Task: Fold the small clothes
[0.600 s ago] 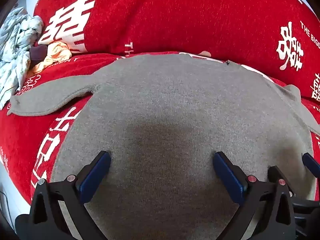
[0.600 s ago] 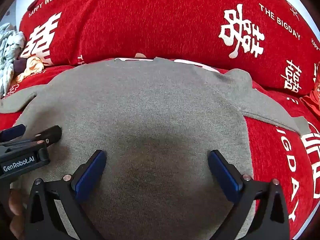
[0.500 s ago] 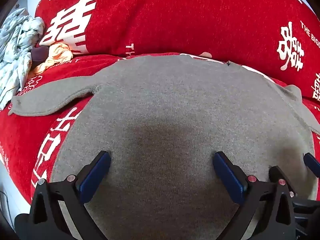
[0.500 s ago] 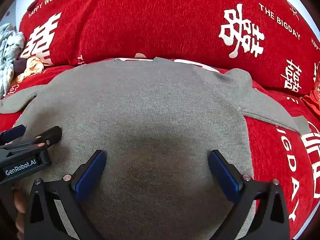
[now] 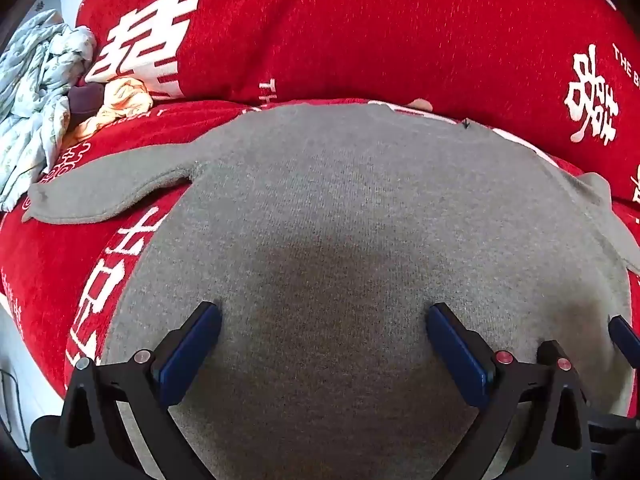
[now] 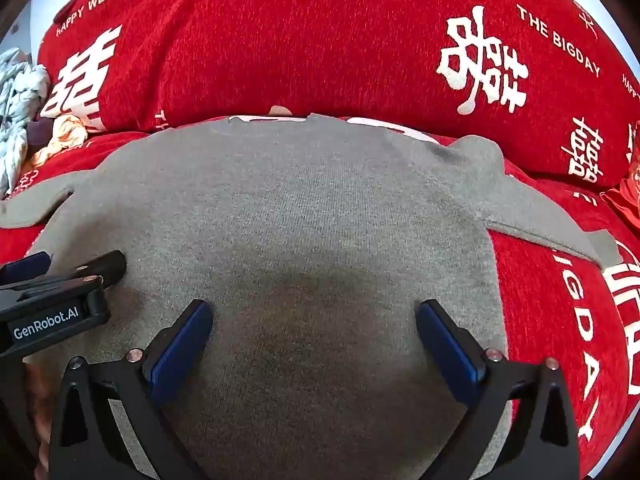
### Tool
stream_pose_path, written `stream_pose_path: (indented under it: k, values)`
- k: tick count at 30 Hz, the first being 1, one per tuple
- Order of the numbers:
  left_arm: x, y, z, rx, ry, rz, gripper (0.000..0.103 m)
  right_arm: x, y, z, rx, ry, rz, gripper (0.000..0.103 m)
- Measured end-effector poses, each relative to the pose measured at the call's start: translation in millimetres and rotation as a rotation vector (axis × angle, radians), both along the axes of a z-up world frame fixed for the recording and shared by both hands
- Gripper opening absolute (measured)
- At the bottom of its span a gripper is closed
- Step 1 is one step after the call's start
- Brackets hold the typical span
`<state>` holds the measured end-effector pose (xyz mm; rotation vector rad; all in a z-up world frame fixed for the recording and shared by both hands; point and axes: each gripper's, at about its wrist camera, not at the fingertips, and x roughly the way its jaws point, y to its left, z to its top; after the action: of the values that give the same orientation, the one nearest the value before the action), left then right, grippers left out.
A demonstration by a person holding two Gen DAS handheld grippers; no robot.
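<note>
A small grey knitted sweater (image 5: pixel 340 208) lies spread flat on a red sofa seat, with its neck toward the backrest and one sleeve (image 5: pixel 108 192) stretched out to the left. In the right wrist view the same sweater (image 6: pixel 300 208) shows its other sleeve (image 6: pixel 548 224) reaching right. My left gripper (image 5: pixel 324 320) hovers over the sweater's lower body, jaws wide open with only flat cloth under them. My right gripper (image 6: pixel 314 316) stands open the same way, just to its right. The left gripper's body (image 6: pixel 52 304) shows at the left edge of the right wrist view.
The red sofa cover (image 5: pixel 360 28) with white characters and lettering fills the backrest. A heap of pale patterned cloth (image 5: pixel 36 96) with an orange piece (image 5: pixel 124 100) lies at the far left of the seat. The seat's front edge (image 5: pixel 24 344) drops off at lower left.
The left wrist view has shifted slightly: the pile and left sleeve sit a little further right and lower in frame. The right view is unchanged. Both grippers stay wide open.
</note>
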<state>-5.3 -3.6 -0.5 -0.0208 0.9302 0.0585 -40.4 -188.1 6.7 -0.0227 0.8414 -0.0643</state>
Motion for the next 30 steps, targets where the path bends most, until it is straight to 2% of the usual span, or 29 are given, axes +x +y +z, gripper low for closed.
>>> stream_pose_path:
  k: [4,23,30]
  values:
    - [-3.7,0.3,-0.8,0.005,-0.031,0.000,0.103,0.1,0.5,-0.2,0.000,0.001,0.000,0.102]
    - [-2.0,4.4,-0.5,-0.011,-0.006,0.008,0.103,-0.8,0.9,-0.8,-0.001,-0.001,0.000,0.102]
    - [-0.7,5.3,-0.3,-0.009,0.003,-0.017,0.103,2.6,-4.7,1.4,0.018,0.030,0.042,0.102]
